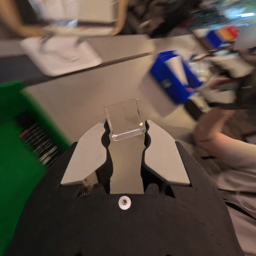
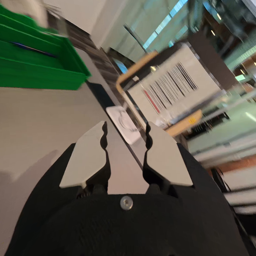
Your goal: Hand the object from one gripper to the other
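Observation:
A clear transparent cube (image 1: 124, 119) sits between the tips of my left gripper (image 1: 125, 124), which is shut on it and holds it above the beige table (image 1: 83, 99). The cube is tilted and sticks out past the fingertips. In the right wrist view my right gripper (image 2: 126, 125) is open and empty, tilted over the table near its far edge. A blue and white gripper body (image 1: 171, 77), held by a hand (image 1: 216, 139), shows blurred at the right of the left wrist view; its fingers are out of sight.
A green bin (image 1: 15, 138) (image 2: 34, 61) stands at the left on the table. A white flat tray (image 1: 62, 55) (image 2: 124, 126) lies at the table's far edge. A cluttered desk (image 1: 221, 58) is at the right. A wooden-framed cart (image 2: 159, 88) stands beyond the table.

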The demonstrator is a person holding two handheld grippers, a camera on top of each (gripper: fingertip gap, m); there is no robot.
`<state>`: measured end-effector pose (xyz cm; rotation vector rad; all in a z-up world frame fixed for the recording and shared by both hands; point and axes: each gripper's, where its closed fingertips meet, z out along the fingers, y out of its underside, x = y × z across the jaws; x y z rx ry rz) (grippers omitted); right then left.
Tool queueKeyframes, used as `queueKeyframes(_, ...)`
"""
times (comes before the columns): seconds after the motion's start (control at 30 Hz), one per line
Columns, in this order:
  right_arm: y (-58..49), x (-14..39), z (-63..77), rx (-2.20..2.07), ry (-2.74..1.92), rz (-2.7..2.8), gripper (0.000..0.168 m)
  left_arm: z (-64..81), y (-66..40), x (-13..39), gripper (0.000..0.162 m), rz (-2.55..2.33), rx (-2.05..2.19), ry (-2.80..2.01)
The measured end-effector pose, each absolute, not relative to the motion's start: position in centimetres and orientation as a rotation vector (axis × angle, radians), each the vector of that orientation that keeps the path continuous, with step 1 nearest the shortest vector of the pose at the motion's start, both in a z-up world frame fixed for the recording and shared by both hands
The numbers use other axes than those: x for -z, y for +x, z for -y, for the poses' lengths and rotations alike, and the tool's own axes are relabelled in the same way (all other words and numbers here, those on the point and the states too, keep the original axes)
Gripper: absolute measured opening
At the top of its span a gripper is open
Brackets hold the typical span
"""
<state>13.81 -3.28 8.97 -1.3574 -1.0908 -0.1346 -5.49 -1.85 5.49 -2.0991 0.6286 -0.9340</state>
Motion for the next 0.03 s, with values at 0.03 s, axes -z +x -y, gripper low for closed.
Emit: queueKeyframes(0.03,12.38,-8.77,4.31,0.077,-1.31,1.14,0.057,2.95,-2.7,-7.18,0.047,-0.719,1.05,-2.0)
